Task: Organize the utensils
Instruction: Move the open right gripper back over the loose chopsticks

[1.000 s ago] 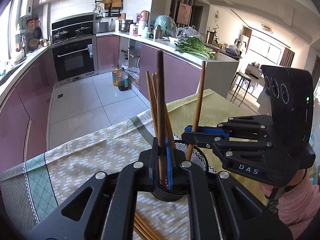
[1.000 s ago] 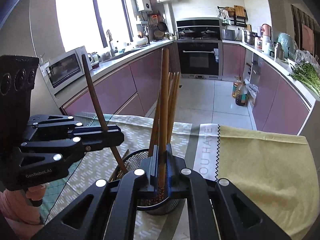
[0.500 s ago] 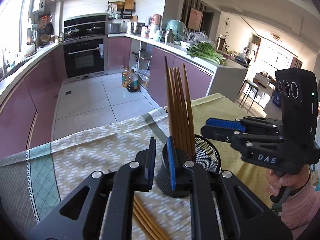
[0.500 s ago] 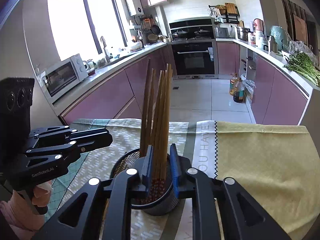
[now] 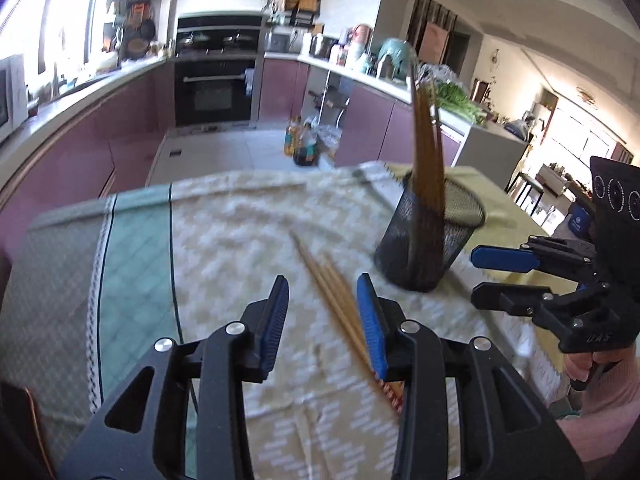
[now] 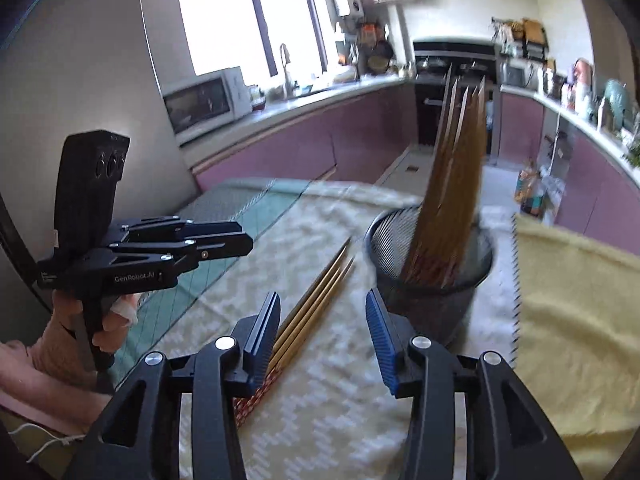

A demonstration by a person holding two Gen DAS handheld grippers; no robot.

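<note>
While both sets of jaws are opening with nothing gripped — left gripper, right gripper — loose wooden chopsticks lie beside the black mesh cup of upright chopsticks.

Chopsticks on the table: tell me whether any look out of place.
Yes. A few loose chopsticks lie flat on the tablecloth beside the black mesh holder, while the other chopsticks stand inside it. Both the left gripper and right gripper are opening, with nothing gripped.
</note>
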